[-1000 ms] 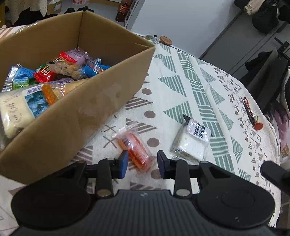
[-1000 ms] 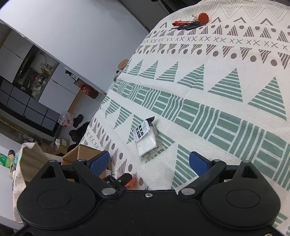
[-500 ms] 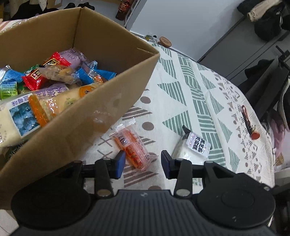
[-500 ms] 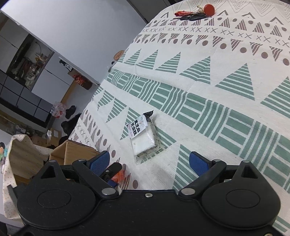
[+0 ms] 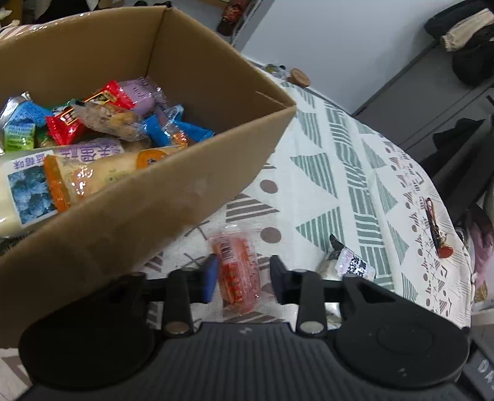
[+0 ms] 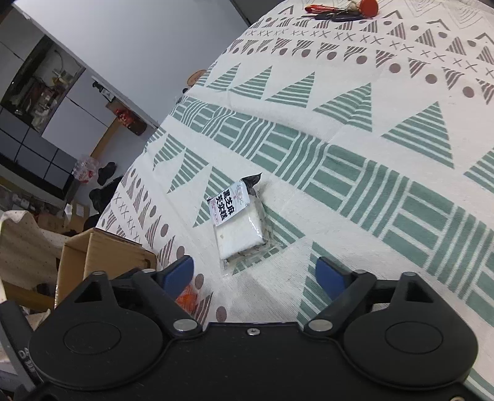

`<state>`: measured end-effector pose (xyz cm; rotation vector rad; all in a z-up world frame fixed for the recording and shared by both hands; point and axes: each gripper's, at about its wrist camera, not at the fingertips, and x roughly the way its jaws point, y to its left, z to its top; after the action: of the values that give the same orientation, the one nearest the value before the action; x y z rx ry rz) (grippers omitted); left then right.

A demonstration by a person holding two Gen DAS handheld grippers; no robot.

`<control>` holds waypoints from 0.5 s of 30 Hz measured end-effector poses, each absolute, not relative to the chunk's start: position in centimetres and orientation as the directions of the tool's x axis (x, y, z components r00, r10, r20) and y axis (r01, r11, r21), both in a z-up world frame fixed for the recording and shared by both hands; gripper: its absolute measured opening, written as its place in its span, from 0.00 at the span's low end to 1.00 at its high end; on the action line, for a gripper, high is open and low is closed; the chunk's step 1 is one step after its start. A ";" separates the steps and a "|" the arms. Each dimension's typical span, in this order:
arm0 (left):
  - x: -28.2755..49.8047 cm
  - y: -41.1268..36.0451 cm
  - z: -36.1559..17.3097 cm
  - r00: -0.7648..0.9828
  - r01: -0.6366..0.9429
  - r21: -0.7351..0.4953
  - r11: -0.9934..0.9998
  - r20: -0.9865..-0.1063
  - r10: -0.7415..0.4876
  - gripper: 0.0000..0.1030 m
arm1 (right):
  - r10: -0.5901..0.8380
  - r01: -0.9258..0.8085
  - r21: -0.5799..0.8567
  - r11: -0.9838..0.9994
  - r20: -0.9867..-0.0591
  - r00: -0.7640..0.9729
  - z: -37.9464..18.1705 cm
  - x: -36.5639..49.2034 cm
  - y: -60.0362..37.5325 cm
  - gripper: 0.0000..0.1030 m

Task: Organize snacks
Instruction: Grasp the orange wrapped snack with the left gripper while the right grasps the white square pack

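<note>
My left gripper (image 5: 242,279), low centre, brackets the orange clear-wrapped snack packet (image 5: 237,271), jaws apart; I'd close squarely mid-packet. Right gripper (image 6: 254,274) gapes wide, empty.

we've got a patterned tablecloth (image 6: 386,172) with green triangles, a keyring with a red tag (image 6: 339,10) near its far edge, a round wooden coaster (image 5: 300,77), and dark clothes (image 5: 469,58) piled behind.
</note>
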<state>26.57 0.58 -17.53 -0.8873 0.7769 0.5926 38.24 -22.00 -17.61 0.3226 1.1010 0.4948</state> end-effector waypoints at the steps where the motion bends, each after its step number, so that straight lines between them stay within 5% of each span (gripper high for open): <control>1: 26.7 0.6 -17.6 0.590 -0.725 -0.459 0.513 -0.798 0.121 0.18 | 0.528 -0.223 0.479 0.849 -0.768 0.362 -17.8 38.3 -21.8 0.80; 15: 26.3 1.4 -15.7 0.622 -0.680 -0.485 0.550 -0.779 0.082 0.17 | 0.510 -0.287 0.423 0.859 -0.755 0.413 -19.0 39.0 -18.9 0.72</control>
<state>26.26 1.44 -15.73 -0.8805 0.7808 0.5098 39.00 -18.91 -18.99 0.2429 1.0303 0.5071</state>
